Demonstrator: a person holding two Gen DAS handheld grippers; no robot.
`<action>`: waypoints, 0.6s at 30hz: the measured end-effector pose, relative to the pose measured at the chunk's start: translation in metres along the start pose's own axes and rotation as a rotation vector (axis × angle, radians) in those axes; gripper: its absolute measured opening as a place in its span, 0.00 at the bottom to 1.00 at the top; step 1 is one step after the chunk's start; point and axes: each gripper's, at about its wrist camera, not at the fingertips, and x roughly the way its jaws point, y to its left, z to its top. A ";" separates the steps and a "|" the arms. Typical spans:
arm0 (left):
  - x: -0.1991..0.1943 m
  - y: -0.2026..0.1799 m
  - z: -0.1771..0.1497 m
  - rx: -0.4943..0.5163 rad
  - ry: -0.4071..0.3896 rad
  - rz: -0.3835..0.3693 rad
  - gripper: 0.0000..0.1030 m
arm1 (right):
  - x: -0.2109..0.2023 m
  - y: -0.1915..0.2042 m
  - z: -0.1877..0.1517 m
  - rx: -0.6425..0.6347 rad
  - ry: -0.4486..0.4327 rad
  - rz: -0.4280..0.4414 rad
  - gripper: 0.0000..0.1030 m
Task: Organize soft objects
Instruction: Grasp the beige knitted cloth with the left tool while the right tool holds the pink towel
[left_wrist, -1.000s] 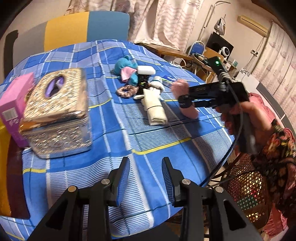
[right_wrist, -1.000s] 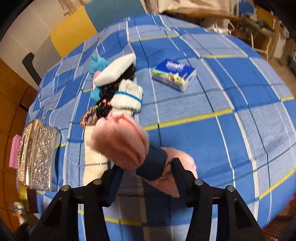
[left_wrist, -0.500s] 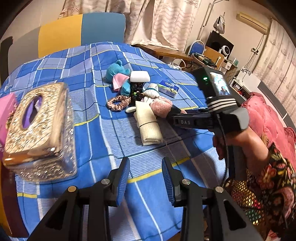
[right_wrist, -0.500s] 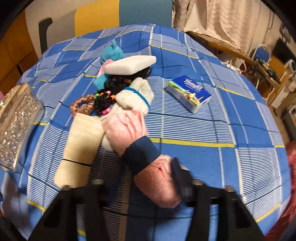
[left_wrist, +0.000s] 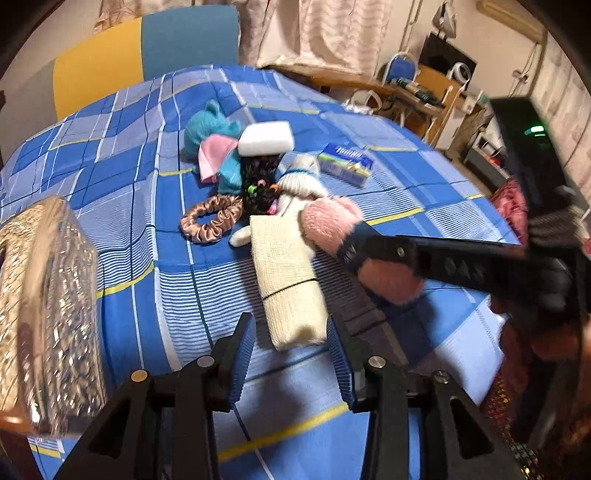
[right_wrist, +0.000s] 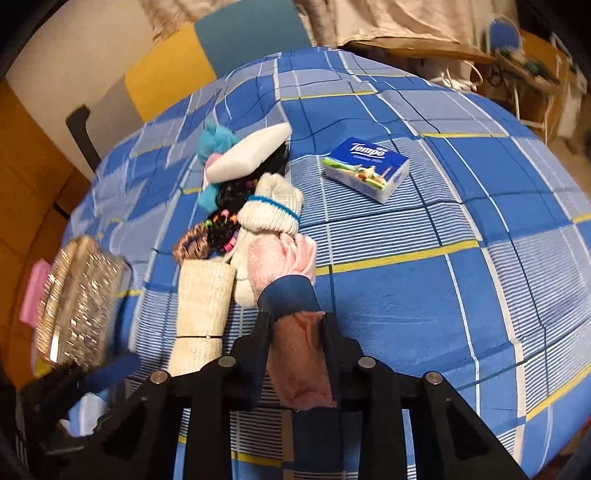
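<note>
My right gripper (right_wrist: 295, 325) is shut on a fuzzy pink sock with a navy cuff (right_wrist: 284, 258); the sock's front end rests against the pile of soft things. It also shows in the left wrist view (left_wrist: 332, 225). The pile holds a cream rolled cloth (left_wrist: 288, 280), a white sock with a blue stripe (right_wrist: 269, 210), a brown scrunchie (left_wrist: 210, 221), a black hair-tie bundle (left_wrist: 258, 184), a teal and pink plush (left_wrist: 207, 136) and a white sponge (left_wrist: 266, 138). My left gripper (left_wrist: 291, 354) is open and empty, just in front of the cream cloth.
A glittery tissue box (left_wrist: 40, 302) stands at the left, with a pink box (right_wrist: 33, 291) behind it. A blue Tempo tissue pack (right_wrist: 365, 170) lies right of the pile. The round table has a blue checked cloth (right_wrist: 461, 295). A chair (left_wrist: 147, 48) stands behind.
My right gripper brought the pink sock down beside the cream cloth and white sock. My left gripper moved forward toward the cream cloth, staying open.
</note>
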 end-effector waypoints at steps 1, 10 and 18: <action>0.004 0.002 0.001 -0.009 0.008 0.003 0.39 | 0.003 0.003 -0.001 -0.023 0.006 -0.008 0.38; 0.017 0.004 0.009 -0.027 0.016 -0.020 0.39 | -0.014 -0.011 0.002 0.043 -0.043 -0.022 0.26; 0.047 -0.006 0.025 0.018 0.044 0.009 0.43 | -0.007 -0.013 0.003 0.057 0.004 -0.033 0.26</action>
